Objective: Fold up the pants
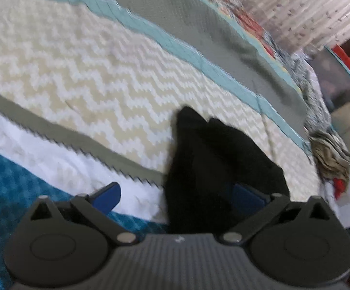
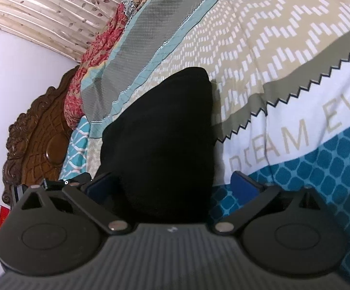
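Note:
The black pants (image 1: 213, 159) lie bunched on the patterned bedspread (image 1: 78, 72). In the left wrist view they run from the mid-bed down between the blue fingers. My left gripper (image 1: 177, 195) is open, with the pants lying against its right finger (image 1: 247, 197); its left finger (image 1: 107, 194) is clear of the cloth. In the right wrist view the pants (image 2: 163, 140) form a tall dark mound that fills the gap of my right gripper (image 2: 172, 186), which is open. Whether the cloth touches either of its pads is hidden. The left wrist view is motion-blurred.
The bedspread (image 2: 271, 48) has zigzag beige, grey, white and teal bands. A carved wooden headboard (image 2: 39, 130) and a red floral pillow (image 2: 95, 55) stand at the far end. A fringed cloth (image 1: 329, 154) hangs off the bed edge. Curtains (image 1: 307, 2) hang behind.

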### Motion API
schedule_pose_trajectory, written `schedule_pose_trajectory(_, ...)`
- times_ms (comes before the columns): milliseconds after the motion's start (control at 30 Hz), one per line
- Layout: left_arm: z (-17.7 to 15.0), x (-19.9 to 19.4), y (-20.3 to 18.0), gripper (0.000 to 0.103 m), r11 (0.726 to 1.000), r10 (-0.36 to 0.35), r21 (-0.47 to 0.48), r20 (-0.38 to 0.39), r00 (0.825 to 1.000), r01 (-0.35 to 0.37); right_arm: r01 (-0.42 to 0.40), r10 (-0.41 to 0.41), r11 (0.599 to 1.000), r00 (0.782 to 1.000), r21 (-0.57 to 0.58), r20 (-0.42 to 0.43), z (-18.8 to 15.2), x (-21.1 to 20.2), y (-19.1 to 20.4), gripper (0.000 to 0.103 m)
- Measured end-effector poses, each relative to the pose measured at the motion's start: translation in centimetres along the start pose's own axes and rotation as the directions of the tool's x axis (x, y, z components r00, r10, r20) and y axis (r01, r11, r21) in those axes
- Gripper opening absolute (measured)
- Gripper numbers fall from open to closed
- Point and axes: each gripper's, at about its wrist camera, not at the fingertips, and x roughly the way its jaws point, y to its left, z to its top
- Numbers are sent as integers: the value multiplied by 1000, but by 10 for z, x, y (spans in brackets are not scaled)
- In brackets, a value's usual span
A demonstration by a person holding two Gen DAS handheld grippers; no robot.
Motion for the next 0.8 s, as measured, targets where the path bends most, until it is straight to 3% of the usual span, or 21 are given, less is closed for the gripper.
schedule_pose_trajectory(233, -6, 31, 1, 103, 997, -58, -58, -71, 996, 54, -20, 20, 1000, 1000, 17, 3, 2, 1, -4, 103)
schedule_pose_trajectory(367, -8, 42, -1, 103, 984, -154, -104, -123, 980, 141, -11, 11, 1000, 1000, 10, 7, 0, 0, -3, 103)
schedule_pose_trajectory(433, -11, 49, -7, 103, 980, -190, -89, -154, 970, 178, -8, 7, 1000, 1000, 9, 12, 0, 0, -3, 103)
schedule_pose_trajectory(567, -17, 57, -20, 103, 990, -135, 22, -154, 979, 140, -11, 11, 1000, 1000, 13, 15, -1, 1, -3, 103)
schedule_pose_trajectory(800, -5, 59, 9, 103, 968, -240, -118, -159, 958, 222, -23, 22, 999, 999, 36, 26, 1, -3, -7, 103)
